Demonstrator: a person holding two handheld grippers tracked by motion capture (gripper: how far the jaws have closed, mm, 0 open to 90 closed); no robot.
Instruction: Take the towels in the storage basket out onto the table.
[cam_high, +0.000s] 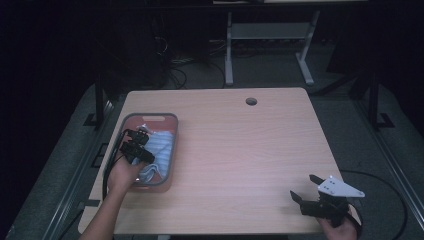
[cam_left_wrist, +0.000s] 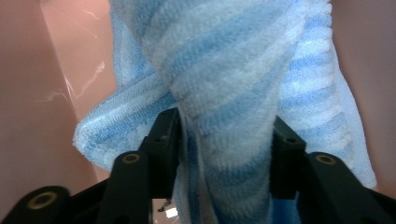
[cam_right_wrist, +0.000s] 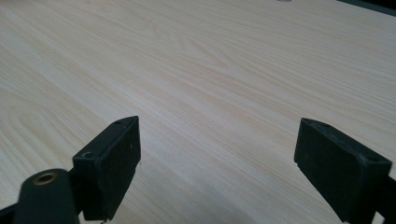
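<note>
Left claw (cam_left_wrist: 224, 154) pinching striped towel (cam_left_wrist: 224, 70), lengthwise

I count one wooden table (cam_high: 240, 150). On it I find one pink tray (cam_high: 170, 150), and in that tray one blue-striped towel (cam_high: 162, 145). I hold two grippers: one left gripper (cam_left_wrist: 224, 140) and one right gripper (cam_right_wrist: 217, 168). The table has one round hole (cam_high: 251, 101).

Left gripper (cam_high: 142, 136) clamped (jaws pinching) — right gripper (cam_right_wrist: 217, 163) jaws spread wide
</note>
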